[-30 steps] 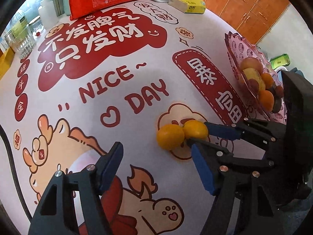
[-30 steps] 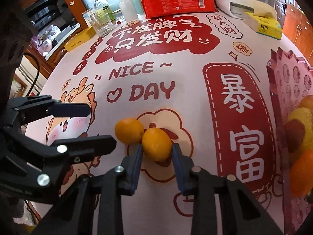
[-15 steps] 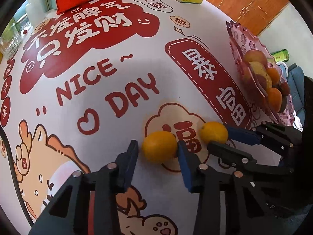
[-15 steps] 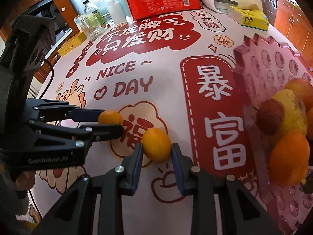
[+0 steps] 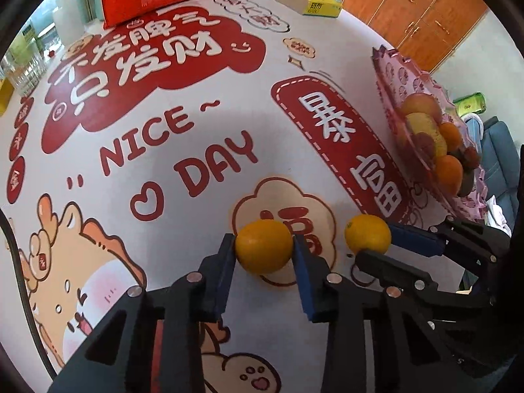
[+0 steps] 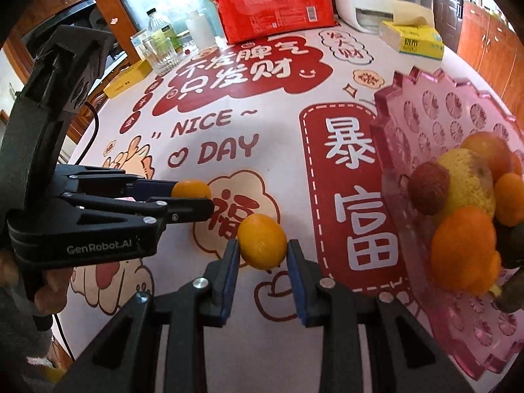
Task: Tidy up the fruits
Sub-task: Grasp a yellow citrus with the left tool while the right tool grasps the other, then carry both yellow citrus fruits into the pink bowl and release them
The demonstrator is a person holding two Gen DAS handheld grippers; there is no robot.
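Note:
Two oranges are on the red-and-white printed tablecloth (image 5: 203,104). My left gripper (image 5: 263,245) has its jaws closing, both blue pads pressed on the left orange (image 5: 264,249); in the right wrist view this gripper (image 6: 193,196) comes in from the left with that orange (image 6: 191,188) at its tips. My right gripper (image 6: 262,245) is shut on the other orange (image 6: 262,240), just left of the pink fruit tray (image 6: 393,104). The left wrist view shows the right gripper (image 5: 373,245) holding it (image 5: 367,233). The tray (image 5: 386,65) holds several oranges and other fruit.
At the table's far edge stand a red packet (image 6: 275,13), a yellow tissue box (image 6: 412,41), a white appliance (image 6: 370,3), glasses (image 6: 160,52) and a bottle (image 6: 160,26). A yellow box (image 6: 127,78) and a black cable (image 6: 88,137) lie at the left edge. Wooden cabinets (image 5: 409,9) stand behind.
My left gripper went from wide open to closed on the left orange. My right gripper carried its orange to the right, away from the other orange and nearer the pink tray.

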